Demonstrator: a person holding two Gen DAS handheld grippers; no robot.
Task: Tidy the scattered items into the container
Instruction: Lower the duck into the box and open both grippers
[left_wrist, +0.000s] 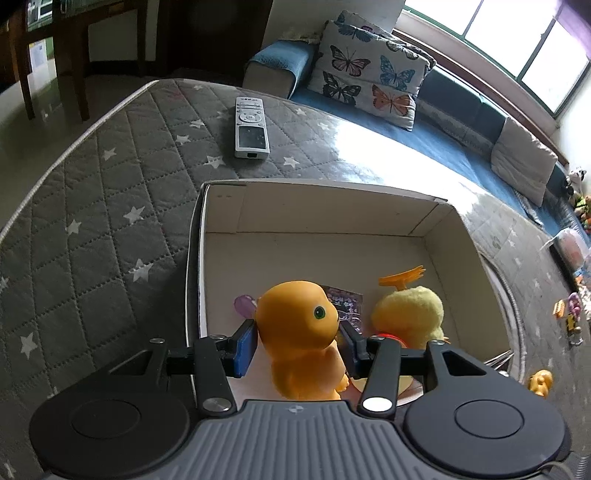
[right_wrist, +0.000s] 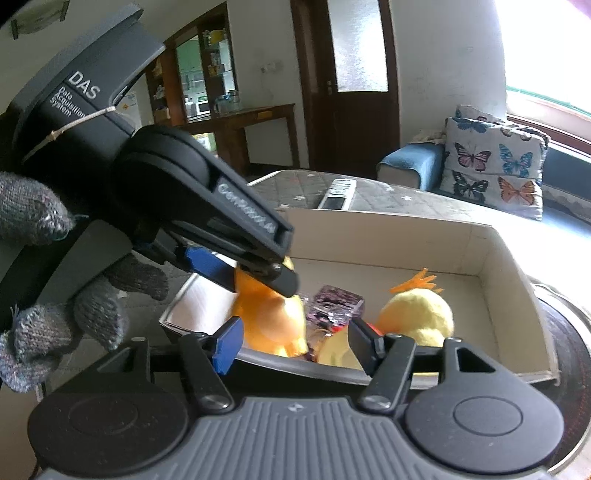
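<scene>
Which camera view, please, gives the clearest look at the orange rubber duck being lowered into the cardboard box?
The left wrist view: the orange rubber duck sits centred between the left gripper pads, its head and eye visible. In the right wrist view the duck is largely hidden behind the left gripper.

Each handheld gripper has a ribbed grey housing flanked by two round black discs, with black link arms fastened by silver screws; the left gripper (left_wrist: 299, 341) and right gripper (right_wrist: 291, 339) both end in black fingers (left_wrist: 244, 347) faced with blue pads. In the right wrist view the left unit's dark body carries white lettering reading "DAS Data Acquisition System" and a thin tie wrapped around it. The hand (right_wrist: 74, 306) gripping it wears a grey knitted glove.
</scene>
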